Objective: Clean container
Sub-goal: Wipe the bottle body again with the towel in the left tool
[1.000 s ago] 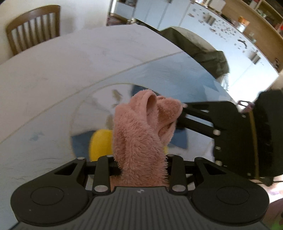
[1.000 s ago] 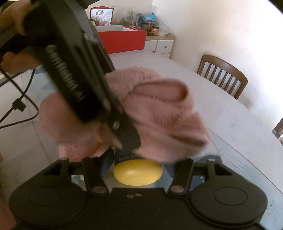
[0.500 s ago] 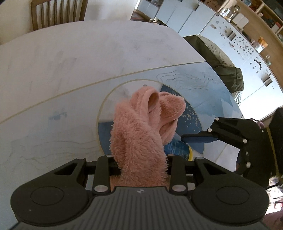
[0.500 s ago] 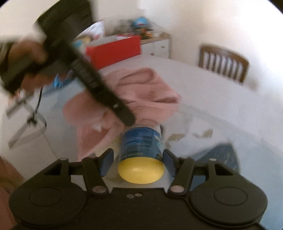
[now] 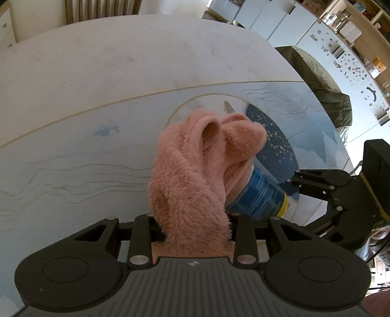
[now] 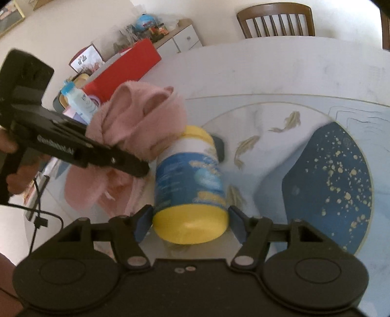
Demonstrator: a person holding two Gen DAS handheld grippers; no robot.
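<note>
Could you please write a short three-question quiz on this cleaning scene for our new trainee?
1. True or false: the right gripper is shut on the container.
2. What does the left gripper hold? A) a sponge B) a pink cloth C) a brush
3. Fill in: the container's ends are ____ in colour.

Key
1. True; it grips the near end.
2. B; the pink cloth lies against the container's far end.
3. Yellow.

A pale table point(image 6: 268, 73) with wooden chairs point(image 6: 275, 20) stands before white cabinets point(image 5: 280, 22).
</note>
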